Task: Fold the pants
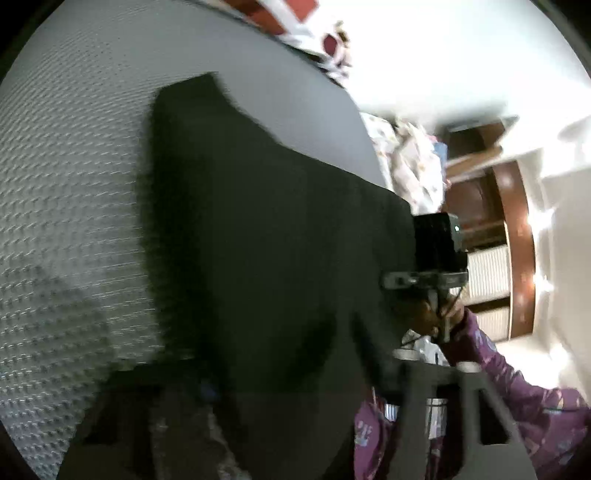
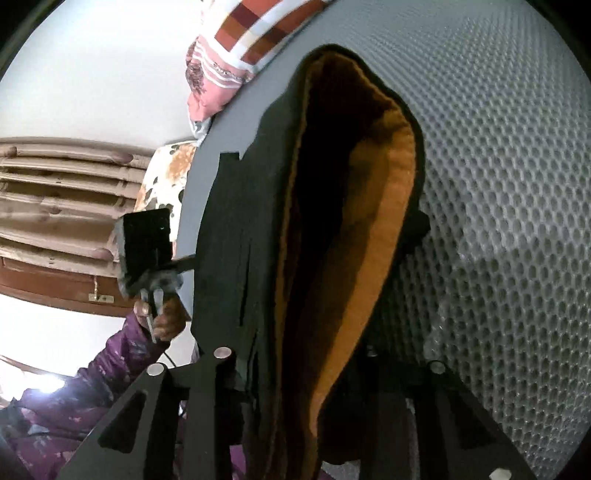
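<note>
**Dark pants lifted off the grey mattress, a gripper at each end**

Left wrist view first: the black pants (image 1: 258,229) fill the middle of the picture, hanging as a broad dark sheet above the textured grey mattress (image 1: 74,184). The left gripper (image 1: 295,424) sits at the bottom edge, its own fingers swallowed by blur and dark cloth, so I cannot tell how its jaws stand here. Over at the right edge of the cloth, the right gripper (image 1: 432,251) meets the pants, held by a hand (image 1: 432,317) in a purple patterned sleeve (image 1: 517,387). Bedding in red and white (image 1: 280,14) lies at the far end of the mattress.

Right wrist view now: the pants (image 2: 229,240) rise straight up from between the right gripper (image 2: 332,387) fingers, the orange-brown lining (image 2: 369,258) gaping open. Jaws part-way in, cloth between them and bunched at the fingers, so it reads as a pinch on the fabric. At the left, the left gripper (image 2: 147,240) reaches the pants' other edge, hand (image 2: 162,317) below it; whether it clamps is hidden. The honeycomb mattress (image 2: 498,184) lies behind, a striped pillow (image 2: 251,33) up top.
</note>
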The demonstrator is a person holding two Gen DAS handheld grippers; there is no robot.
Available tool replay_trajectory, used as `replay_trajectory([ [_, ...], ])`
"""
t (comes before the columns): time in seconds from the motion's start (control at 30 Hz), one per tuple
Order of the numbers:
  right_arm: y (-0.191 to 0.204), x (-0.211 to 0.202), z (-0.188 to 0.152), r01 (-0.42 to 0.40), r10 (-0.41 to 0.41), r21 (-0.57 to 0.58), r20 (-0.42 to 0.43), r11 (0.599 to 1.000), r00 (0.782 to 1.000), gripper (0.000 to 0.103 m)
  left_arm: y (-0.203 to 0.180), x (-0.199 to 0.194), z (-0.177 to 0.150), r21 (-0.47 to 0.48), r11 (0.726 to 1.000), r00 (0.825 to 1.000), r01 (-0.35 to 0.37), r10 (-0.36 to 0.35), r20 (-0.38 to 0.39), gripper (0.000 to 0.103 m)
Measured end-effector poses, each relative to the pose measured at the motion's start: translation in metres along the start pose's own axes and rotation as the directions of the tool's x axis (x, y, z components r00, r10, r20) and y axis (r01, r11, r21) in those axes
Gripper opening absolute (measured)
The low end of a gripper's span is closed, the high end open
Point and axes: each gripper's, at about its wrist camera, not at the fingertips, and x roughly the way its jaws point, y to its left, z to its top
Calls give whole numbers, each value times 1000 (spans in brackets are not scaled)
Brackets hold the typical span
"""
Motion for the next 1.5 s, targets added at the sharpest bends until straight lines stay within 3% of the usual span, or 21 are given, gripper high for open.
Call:
replay_trajectory([
  [0.03, -7, 0, 3, -47, 47, 43, 3, 998, 999, 45, 5, 0, 1, -12, 1000, 1000, -4, 4, -3, 31],
  [0.13, -9, 0, 7, -59, 59, 88, 7, 994, 998, 48, 13, 0, 3, -70, 997, 1000, 29, -29, -8, 31],
  [0.23, 0, 4, 6, -38, 35, 82, 40, 996, 999, 52, 1, 5, 2, -14, 999, 999, -31, 31, 10, 31],
  [0.3, 9, 15, -1, 35, -37, 42, 41, 999, 998, 30, -14, 9, -1, 44, 991, 992, -123, 121, 41, 26],
  [0.4, 20, 14, -9, 46, -47, 15, 95, 999, 994, 27, -39, 11, -13, 115, 956, 959, -270, 257, 117, 21],
  [0.5, 31, 13, -18, 5, -6, 8, 130, 1000, 992, 26, -55, 11, -25, 167, 918, 928, -359, 331, 170, 19],
  [0.63, 44, 18, -30, -24, 24, -1, 174, 1000, 984, 26, -58, 0, -34, 148, 908, 909, -391, 357, 213, 17],
  [0.9, 79, 47, -36, -96, 100, -31, 218, 995, 971, 26, -76, -35, -54, 159, 840, 832, -518, 452, 323, 16],
  [1.17, 122, 69, -27, -121, 135, -83, 204, 989, 970, 26, -85, -75, -75, 159, 749, 729, -643, 536, 426, 16],
  [1.5, 164, 103, -10, -124, 147, -132, 177, 983, 973, 26, -72, -115, -85, 110, 710, 661, -695, 572, 486, 16],
])
